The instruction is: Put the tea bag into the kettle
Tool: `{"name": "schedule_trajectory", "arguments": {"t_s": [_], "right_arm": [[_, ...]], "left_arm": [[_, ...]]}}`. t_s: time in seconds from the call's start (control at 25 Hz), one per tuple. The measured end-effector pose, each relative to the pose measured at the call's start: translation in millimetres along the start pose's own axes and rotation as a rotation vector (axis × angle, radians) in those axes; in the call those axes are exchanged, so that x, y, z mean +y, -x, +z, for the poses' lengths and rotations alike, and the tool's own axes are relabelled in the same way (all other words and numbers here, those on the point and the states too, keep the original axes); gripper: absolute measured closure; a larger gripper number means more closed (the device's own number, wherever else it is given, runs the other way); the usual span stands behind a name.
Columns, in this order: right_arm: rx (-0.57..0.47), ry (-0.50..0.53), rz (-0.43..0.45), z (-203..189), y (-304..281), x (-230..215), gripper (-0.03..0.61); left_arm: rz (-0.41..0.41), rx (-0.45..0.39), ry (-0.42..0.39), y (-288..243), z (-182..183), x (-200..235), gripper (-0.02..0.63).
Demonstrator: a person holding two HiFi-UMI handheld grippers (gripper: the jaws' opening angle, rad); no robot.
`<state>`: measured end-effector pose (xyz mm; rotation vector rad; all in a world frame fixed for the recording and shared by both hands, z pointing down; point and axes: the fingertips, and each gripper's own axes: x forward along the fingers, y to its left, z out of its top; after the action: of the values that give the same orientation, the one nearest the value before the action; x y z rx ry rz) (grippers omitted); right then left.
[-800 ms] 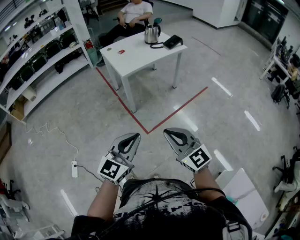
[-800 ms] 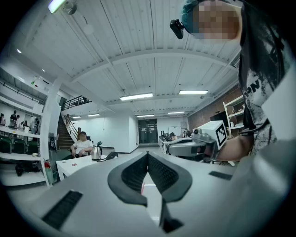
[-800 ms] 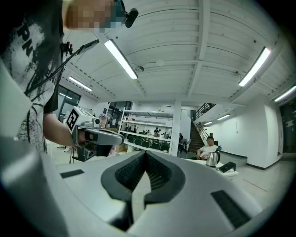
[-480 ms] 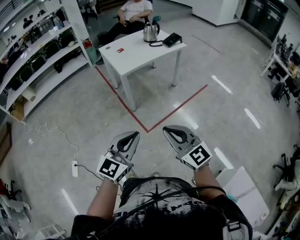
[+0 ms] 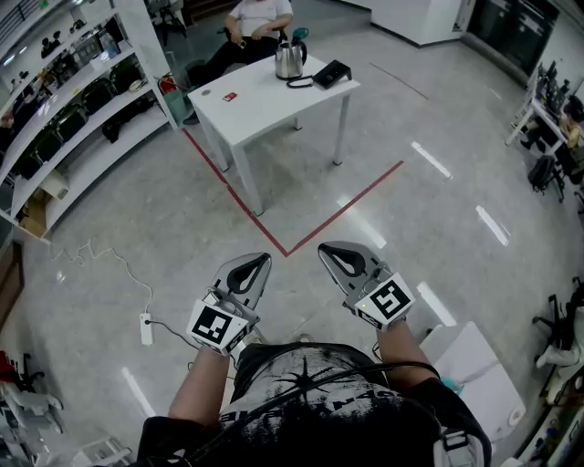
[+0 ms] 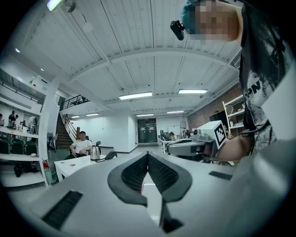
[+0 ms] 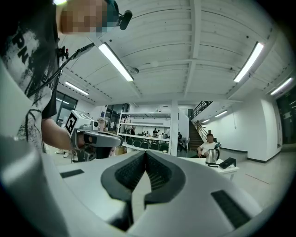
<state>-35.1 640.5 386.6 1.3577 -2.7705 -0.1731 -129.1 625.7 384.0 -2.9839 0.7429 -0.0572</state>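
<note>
A steel kettle (image 5: pixel 289 60) stands at the far end of a white table (image 5: pixel 265 114), a long way ahead of me across the floor. A small red tea bag (image 5: pixel 231 96) lies flat on the tabletop left of it. Held low in front of my body, my left gripper (image 5: pixel 260 262) is shut with nothing in it. My right gripper (image 5: pixel 327 250) beside it is also shut and empty. The left gripper view shows the kettle (image 6: pixel 95 152) far off past its closed jaws. In the right gripper view the kettle (image 7: pixel 212 156) is just as distant.
A black kettle base (image 5: pixel 330 74) lies right of the kettle. A person (image 5: pixel 255 18) sits behind the table. Shelves (image 5: pixel 73 100) line the left wall. Red floor tape (image 5: pixel 301 233) runs between me and the table. A power strip (image 5: pixel 144 328) lies left, a white box (image 5: pixel 474 374) right.
The head view has drifted slightly, so the table sits a little higher in the frame. Both grippers stay shut in nearly the same place.
</note>
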Motion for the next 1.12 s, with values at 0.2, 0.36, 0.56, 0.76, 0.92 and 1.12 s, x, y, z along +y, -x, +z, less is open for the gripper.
{"name": "schedule_trajectory", "arguments": {"t_s": [0.2, 0.36, 0.56, 0.76, 0.92, 1.12], "right_arm": [[-0.007, 0.003, 0.005, 1, 2, -6, 0.568], [-0.008, -0.003, 0.022, -1, 0, -8, 0.568], [-0.01, 0.004, 0.037, -3, -14, -16, 0.568], [-0.013, 0.008, 0.05, -5, -39, -29, 0.569], [-0.001, 0.019, 0.051, -7, -63, -41, 0.568], [0.003, 0.023, 0.039, -7, -95, -68, 0.568]], "left_arm": [[0.009, -0.011, 0.005, -7, 2, 0, 0.603], [0.015, -0.01, 0.014, -11, 4, 0, 0.604], [0.01, -0.001, 0.001, -14, -4, 12, 0.603], [0.032, 0.0, 0.024, -19, -8, 40, 0.603], [0.023, -0.013, 0.018, -30, -8, 65, 0.603], [0.021, -0.024, 0.027, -50, -9, 104, 0.603]]}}
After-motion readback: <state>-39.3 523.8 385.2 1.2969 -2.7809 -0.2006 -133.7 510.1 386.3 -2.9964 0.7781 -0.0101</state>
